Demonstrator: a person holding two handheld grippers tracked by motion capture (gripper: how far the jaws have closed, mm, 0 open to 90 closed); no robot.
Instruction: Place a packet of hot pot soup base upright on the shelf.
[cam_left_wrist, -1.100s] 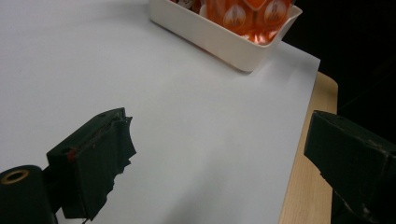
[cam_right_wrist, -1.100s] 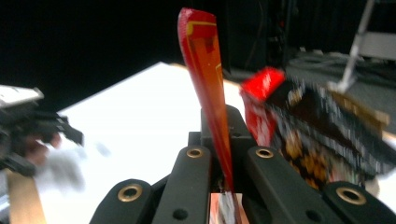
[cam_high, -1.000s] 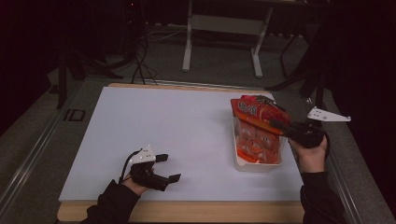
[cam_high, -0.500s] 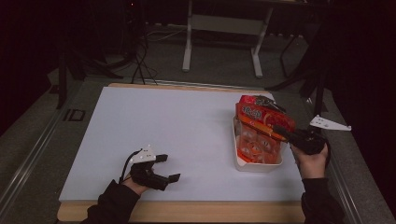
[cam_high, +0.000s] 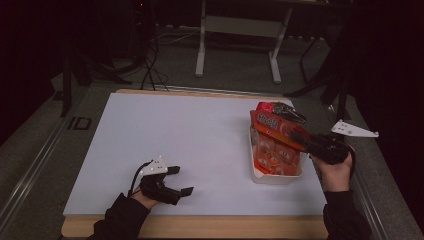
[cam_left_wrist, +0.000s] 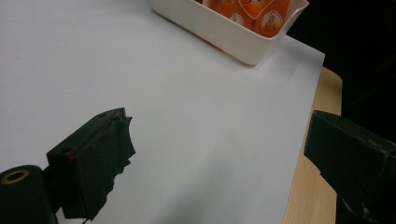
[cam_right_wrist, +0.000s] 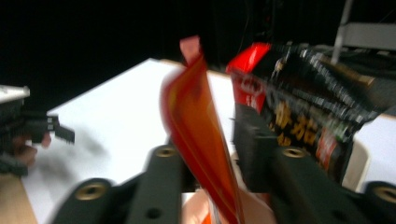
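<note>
White table (cam_high: 200, 145) | left gripper (cam_high: 176, 181) resting, wide | right gripper (cam_high: 295, 131) level, jaws just opening around orange packet (cam_right_wrist: 201, 140)

Just right of the right gripper's (cam_right_wrist: 215, 154) jaws, the red-and-black snack bag (cam_right_wrist: 299, 107) bore yellow Chinese characters, of which "茄" could be read; the rest was blurred.

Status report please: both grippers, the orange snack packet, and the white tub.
Left gripper open, idle on table. Right gripper just opening, orange packet between its fingers over the white tub. Red-black packet crowding alongside.
</note>
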